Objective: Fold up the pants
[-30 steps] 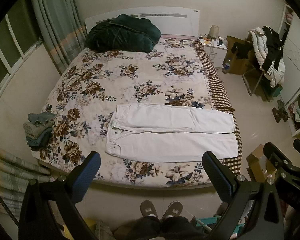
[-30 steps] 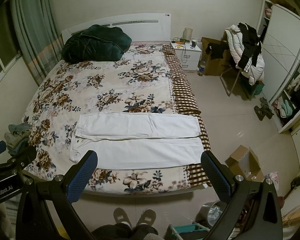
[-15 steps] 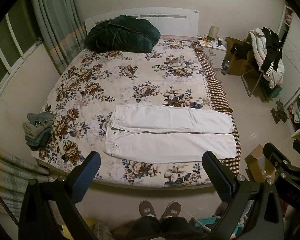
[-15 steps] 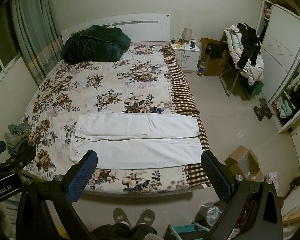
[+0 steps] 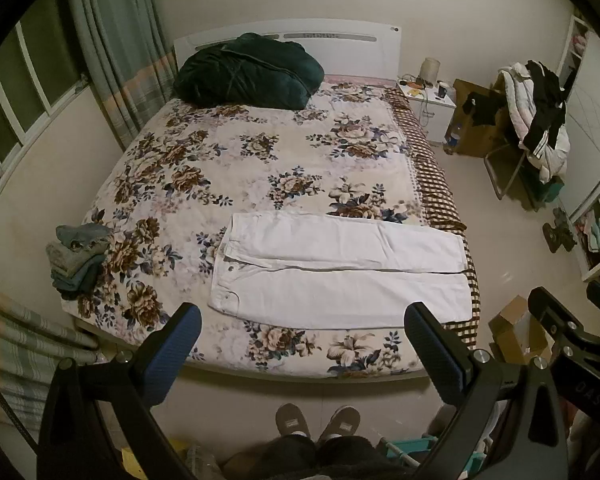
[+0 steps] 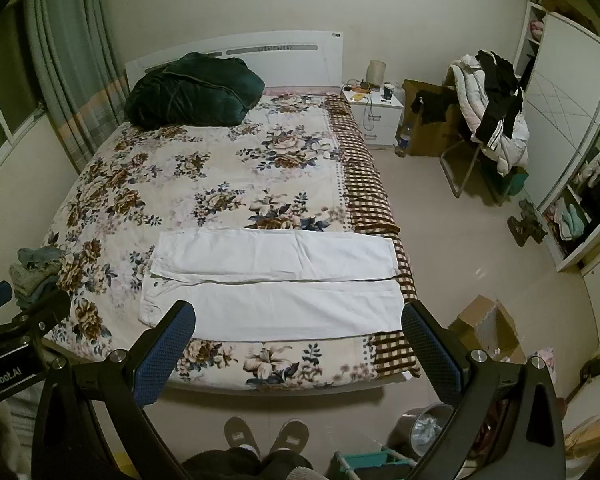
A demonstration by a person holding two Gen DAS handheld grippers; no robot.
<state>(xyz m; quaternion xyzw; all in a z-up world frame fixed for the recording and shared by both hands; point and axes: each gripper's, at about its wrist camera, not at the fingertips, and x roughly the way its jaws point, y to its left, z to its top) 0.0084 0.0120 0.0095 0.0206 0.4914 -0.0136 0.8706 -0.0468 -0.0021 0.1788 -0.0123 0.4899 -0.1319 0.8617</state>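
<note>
White pants (image 5: 340, 268) lie flat across the near part of the floral bed (image 5: 228, 168), waistband at the left, both legs stretched to the right side edge. They also show in the right wrist view (image 6: 272, 280). My left gripper (image 5: 304, 344) is open and empty, held high above the bed's near edge, well back from the pants. My right gripper (image 6: 300, 340) is open and empty too, at much the same height, to the right of the left one.
A stack of folded clothes (image 5: 78, 256) sits at the bed's left edge. A dark green bundled blanket (image 5: 248, 70) lies at the headboard. To the right stand a nightstand (image 6: 374, 116), a chair piled with clothes (image 6: 492, 120) and a cardboard box (image 6: 484, 324). The person's feet (image 6: 266, 436) stand before the bed.
Both views have shifted very slightly; the pants sit marginally higher in frame. Both grippers stay open and nothing on the bed has moved.
</note>
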